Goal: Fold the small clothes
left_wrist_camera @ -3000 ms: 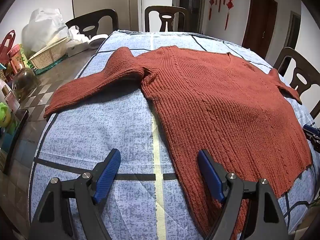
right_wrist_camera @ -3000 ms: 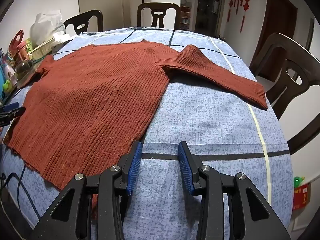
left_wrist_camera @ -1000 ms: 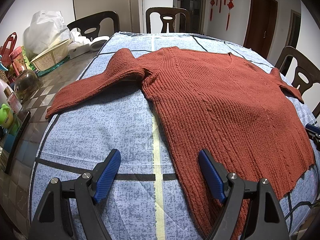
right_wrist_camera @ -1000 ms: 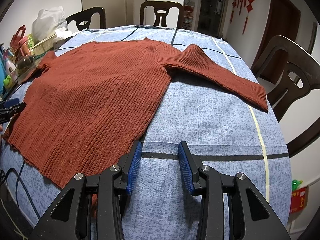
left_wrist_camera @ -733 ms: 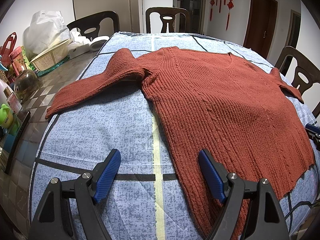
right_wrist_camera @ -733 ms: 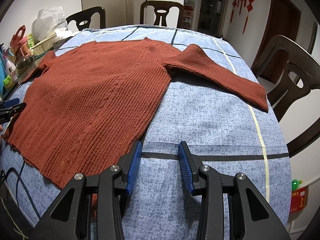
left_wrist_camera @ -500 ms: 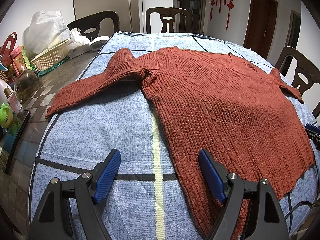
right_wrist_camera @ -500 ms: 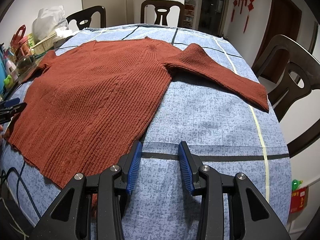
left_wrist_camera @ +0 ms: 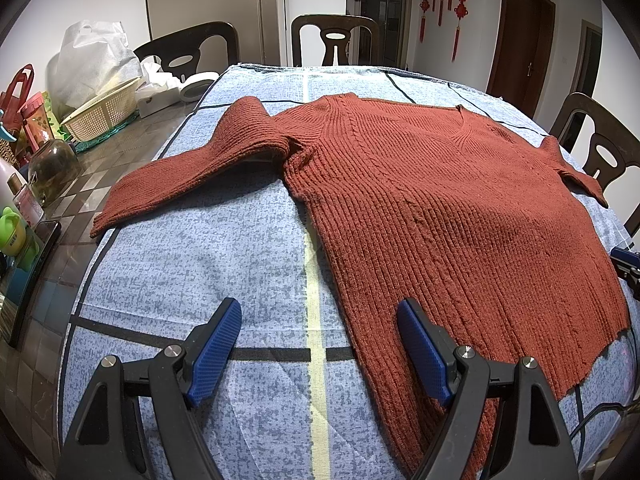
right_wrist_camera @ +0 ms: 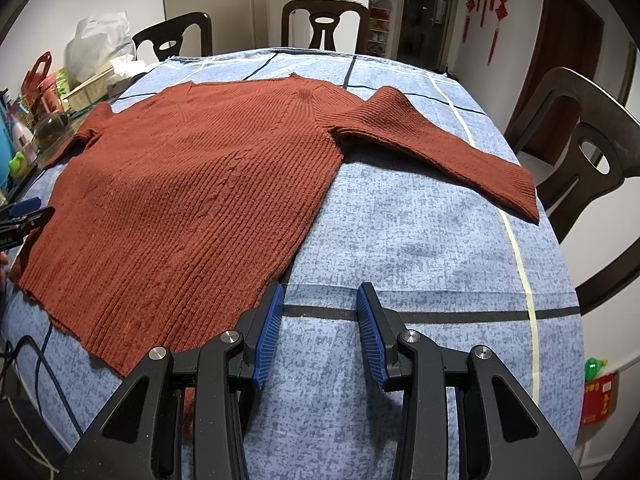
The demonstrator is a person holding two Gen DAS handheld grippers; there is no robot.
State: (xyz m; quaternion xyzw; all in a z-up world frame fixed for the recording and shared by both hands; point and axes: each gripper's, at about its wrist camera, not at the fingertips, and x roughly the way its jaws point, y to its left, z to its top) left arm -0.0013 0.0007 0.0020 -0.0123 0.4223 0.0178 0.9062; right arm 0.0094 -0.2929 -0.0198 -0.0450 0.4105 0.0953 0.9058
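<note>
A rust-red ribbed sweater [left_wrist_camera: 440,200] lies flat, front up, on the blue patterned tablecloth [left_wrist_camera: 200,272], both sleeves spread out. It also shows in the right wrist view [right_wrist_camera: 200,184]. My left gripper [left_wrist_camera: 320,320] is open wide and empty, low over the near table edge, its right finger over the sweater's lower left hem corner. My right gripper [right_wrist_camera: 320,304] is open, narrower, and empty, just right of the sweater's lower right hem corner. Each gripper's tip shows at the other view's edge: the right one in the left wrist view [left_wrist_camera: 626,262], the left one in the right wrist view [right_wrist_camera: 24,216].
Clutter stands on the bare table at the left: a white basket [left_wrist_camera: 102,114], a white bag [left_wrist_camera: 92,64], a glass jar [left_wrist_camera: 54,168], bottles and a phone [left_wrist_camera: 32,272]. Dark wooden chairs [left_wrist_camera: 334,40] ring the table, one close at the right [right_wrist_camera: 580,152]. Cables hang off the near edge [right_wrist_camera: 28,360].
Both grippers have held almost still over the last second; the sweater has not moved.
</note>
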